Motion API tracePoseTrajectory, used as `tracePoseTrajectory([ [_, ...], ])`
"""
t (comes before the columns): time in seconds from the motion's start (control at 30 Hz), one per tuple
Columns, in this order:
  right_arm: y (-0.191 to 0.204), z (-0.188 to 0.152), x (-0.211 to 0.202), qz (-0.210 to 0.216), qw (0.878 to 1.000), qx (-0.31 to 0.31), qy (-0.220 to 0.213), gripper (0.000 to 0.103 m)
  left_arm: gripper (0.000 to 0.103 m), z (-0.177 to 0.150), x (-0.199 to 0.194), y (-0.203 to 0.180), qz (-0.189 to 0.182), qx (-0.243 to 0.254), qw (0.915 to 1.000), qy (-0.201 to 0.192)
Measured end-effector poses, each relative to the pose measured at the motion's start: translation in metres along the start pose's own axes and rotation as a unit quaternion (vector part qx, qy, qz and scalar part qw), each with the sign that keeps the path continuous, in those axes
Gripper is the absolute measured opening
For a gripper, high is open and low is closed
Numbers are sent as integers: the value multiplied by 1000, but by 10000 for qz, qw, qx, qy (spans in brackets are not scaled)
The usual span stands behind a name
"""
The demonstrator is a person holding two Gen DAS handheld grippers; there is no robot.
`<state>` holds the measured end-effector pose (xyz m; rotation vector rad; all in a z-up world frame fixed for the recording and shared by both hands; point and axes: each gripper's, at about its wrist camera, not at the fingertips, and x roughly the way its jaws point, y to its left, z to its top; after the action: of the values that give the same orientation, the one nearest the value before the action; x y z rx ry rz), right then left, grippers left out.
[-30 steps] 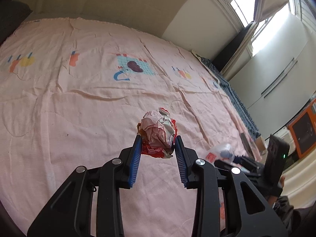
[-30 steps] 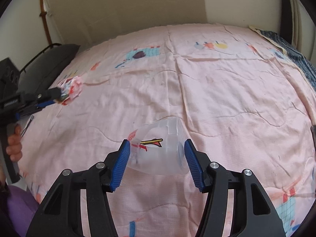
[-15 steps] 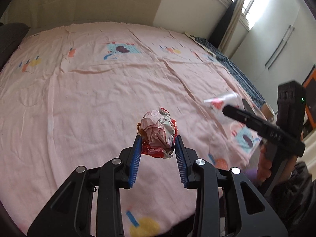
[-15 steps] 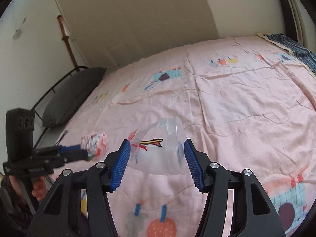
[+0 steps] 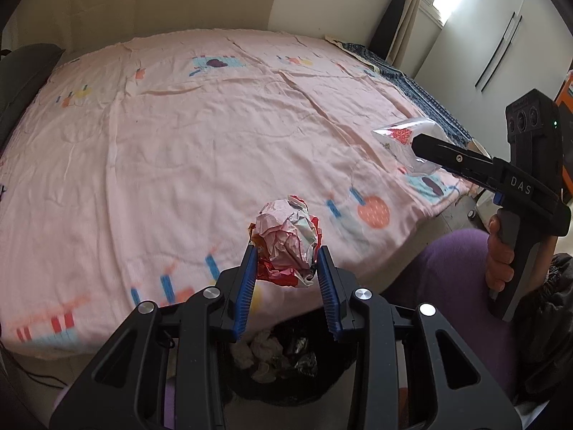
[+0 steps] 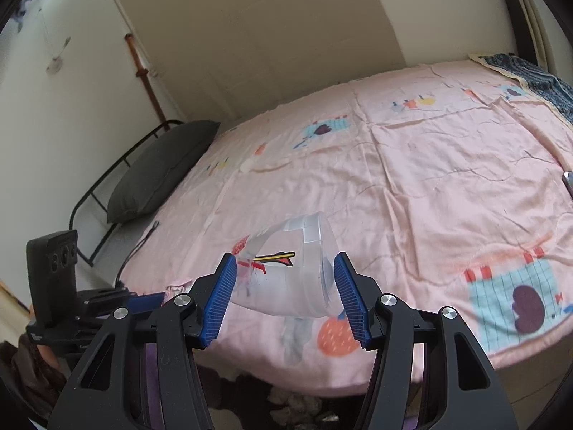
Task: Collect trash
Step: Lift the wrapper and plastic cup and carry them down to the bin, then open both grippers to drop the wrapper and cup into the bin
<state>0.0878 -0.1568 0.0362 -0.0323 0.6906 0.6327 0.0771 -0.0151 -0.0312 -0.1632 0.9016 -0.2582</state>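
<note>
Left hand-held gripper clamped on a crumpled paper wad, pink and red with a bit of silver, blue pads pressing both sides. Held up in the air, right over the near edge of the bed. Directly below that edge, on the floor: a black-lined trash bin with some crumpled scraps already in it.

Right hand-held gripper closed around a clear plastic cup, tipped on its side, red and yellow print on the wall, open end toward the right pad. Also in the air over the bed's near edge, further right along it than the wad. Same cup poking out past the fingers in the left view.

Dark pillow at the bed's left end. Pink cartoon-print sheet all wrinkled.
</note>
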Motion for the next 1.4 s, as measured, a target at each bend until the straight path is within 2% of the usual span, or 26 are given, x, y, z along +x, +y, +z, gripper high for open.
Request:
tracePoseTrajectory([
  [0.2, 21, -25, -13, -8, 9996, -212, 196, 53, 35, -28, -4, -13, 27, 57, 9998, 199],
  [0.43, 37, -54, -16, -159, 9971, -334, 669, 53, 35, -58, -5, -29, 37, 95, 9988, 485],
  [0.53, 45, -66, -14, -167, 9952, -367, 892, 53, 35, -69, -2, -37, 17, 137, 9977, 668],
  [0.67, 48, -86, -1, -384, 9880, -144, 1486, 53, 35, -85, 7, -44, 10, 68, 9938, 1106],
  [0.87, 41, -119, 29, -690, 9684, 243, 2384, 53, 35, -103, 34, -50, 23, -63, 9825, 1862],
  [1.03, 29, -147, 63, -883, 9497, 647, 2935, 53, 35, -118, 67, -43, 71, -334, 9687, 2459],
  [1.17, 13, -168, 92, -1140, 9287, 961, 3394, 53, 35, -129, 96, -37, 76, -531, 9554, 2905],
  [1.27, 0, -178, 108, -1232, 9180, 1171, 3582, 53, 35, -140, 119, -31, 45, -760, 9429, 3242],
  [1.4, -15, -187, 127, -1358, 9065, 1335, 3769, 53, 35, -152, 142, -26, 136, -855, 9310, 3547],
])
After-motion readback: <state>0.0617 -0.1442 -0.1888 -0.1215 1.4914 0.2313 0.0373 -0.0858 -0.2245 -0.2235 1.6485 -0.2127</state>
